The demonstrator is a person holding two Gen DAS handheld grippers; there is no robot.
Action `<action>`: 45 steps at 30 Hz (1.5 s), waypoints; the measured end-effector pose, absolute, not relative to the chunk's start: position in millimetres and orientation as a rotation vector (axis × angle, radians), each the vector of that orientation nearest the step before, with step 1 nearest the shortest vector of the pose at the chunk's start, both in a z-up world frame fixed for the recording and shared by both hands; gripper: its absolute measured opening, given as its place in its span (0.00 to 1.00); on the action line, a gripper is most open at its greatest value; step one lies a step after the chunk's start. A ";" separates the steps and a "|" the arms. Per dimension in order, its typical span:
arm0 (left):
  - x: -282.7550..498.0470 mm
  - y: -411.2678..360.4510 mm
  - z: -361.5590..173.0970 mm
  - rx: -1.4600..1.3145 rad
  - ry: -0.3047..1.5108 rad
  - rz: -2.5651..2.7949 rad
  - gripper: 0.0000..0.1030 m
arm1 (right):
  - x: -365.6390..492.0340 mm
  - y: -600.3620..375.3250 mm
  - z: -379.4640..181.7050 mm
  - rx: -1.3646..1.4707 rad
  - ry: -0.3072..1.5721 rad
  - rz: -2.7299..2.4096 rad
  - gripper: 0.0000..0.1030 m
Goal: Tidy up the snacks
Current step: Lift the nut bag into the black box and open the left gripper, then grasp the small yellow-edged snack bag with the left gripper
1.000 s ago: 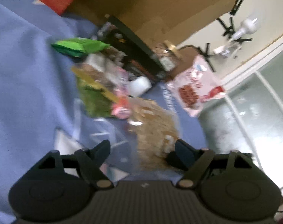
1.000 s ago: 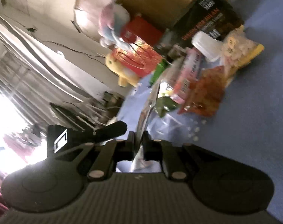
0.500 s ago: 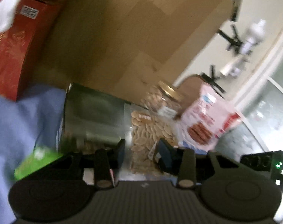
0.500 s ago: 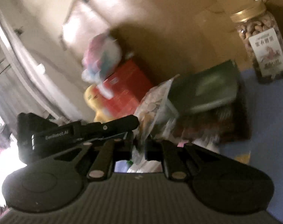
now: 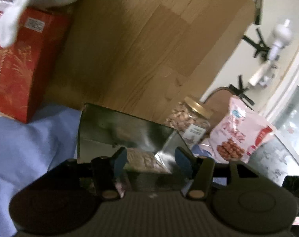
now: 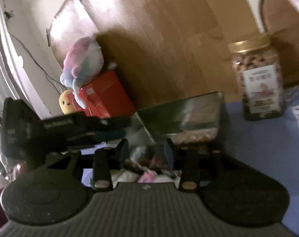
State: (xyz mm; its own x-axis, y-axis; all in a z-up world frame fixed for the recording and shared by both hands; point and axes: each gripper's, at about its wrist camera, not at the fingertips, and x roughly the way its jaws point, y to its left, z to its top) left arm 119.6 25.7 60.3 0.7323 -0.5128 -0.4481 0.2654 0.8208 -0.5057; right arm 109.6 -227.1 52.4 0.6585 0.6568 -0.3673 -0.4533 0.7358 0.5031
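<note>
only left cam shows pink snack bag (image 5: 240, 136); right cam, yellow plush (image 6: 66, 104).

Left gripper (image 5: 151, 160), right gripper (image 6: 146, 151): jaws opening, pads gripping nothing.

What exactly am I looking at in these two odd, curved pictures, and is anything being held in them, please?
There is no robot here: a person carries a two-finger gripper in each hand, and a wide-angle camera on each one looks forward along its fingers. One picture comes from the left gripper, the other from the right gripper; the dark shapes at the bottom are the tools themselves.

Ahead, on a blue cloth, stands a shiny dark box with snack packets inside. Beside it are a jar of nuts and a pink snack bag. A red box with a plush toy on top sits against a wooden headboard.

Both pairs of jaws are opening, and neither grips anything.
</note>
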 end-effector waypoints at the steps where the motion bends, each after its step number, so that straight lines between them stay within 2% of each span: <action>1: 107.5 24.0 60.5 -0.417 0.607 -0.456 0.54 | 99.7 -231.0 48.0 0.376 0.560 0.616 0.49; 10: 44.0 -14.4 24.1 -0.393 0.748 -0.567 0.54 | 57.2 -256.0 -4.8 0.401 0.670 0.457 0.55; 11: 40.0 -16.8 20.1 -0.390 0.763 -0.566 0.54 | 55.5 -254.0 -6.8 0.385 0.666 0.466 0.53; 12: 36.3 -18.3 16.7 -0.388 0.778 -0.560 0.54 | 53.4 -251.9 -5.0 0.359 0.663 0.479 0.35; 16: 17.3 -8.3 13.2 -0.390 0.793 -0.548 0.54 | 43.1 -254.7 3.0 0.373 0.659 0.500 0.22; 22: -9.9 29.4 17.6 -0.479 0.744 -0.565 0.54 | 12.2 -267.6 9.1 0.533 0.653 0.804 0.16; 23: -12.8 35.8 16.7 -0.506 0.739 -0.570 0.58 | 8.8 -264.2 10.6 0.536 0.661 0.884 0.15; 25: -18.0 46.2 15.2 -0.550 0.723 -0.567 0.62 | 3.8 -251.5 12.9 0.480 0.702 0.992 0.14; 28: -21.4 54.0 12.3 -0.563 0.728 -0.513 0.62 | 0.6 -234.3 13.0 0.345 0.718 0.931 0.11; 30: -21.4 54.1 11.2 -0.560 0.748 -0.495 0.62 | 1.1 -237.5 16.7 0.331 0.682 0.801 0.14; 31: -23.1 54.2 10.5 -0.554 0.753 -0.494 0.62 | -1.2 -240.6 20.6 0.321 0.662 0.744 0.21; 34: -26.7 48.2 9.1 -0.533 0.764 -0.518 0.62 | -4.2 -260.2 26.7 0.414 0.596 0.787 0.35; 38: -29.4 35.8 4.7 -0.527 0.793 -0.568 0.62 | 1.1 -275.1 25.0 0.428 0.582 0.634 0.37; 45: -32.6 -7.1 -10.7 -0.531 0.905 -0.711 0.62 | 50.8 -258.9 4.3 0.417 0.680 0.570 0.37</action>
State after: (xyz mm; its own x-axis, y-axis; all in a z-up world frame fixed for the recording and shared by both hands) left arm -32.6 -7.1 -10.7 0.4219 -0.7448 -0.5169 0.3252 0.6565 -0.6806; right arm 50.8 -258.9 4.3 0.6370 0.6136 -0.4665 -0.3521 0.7701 0.5320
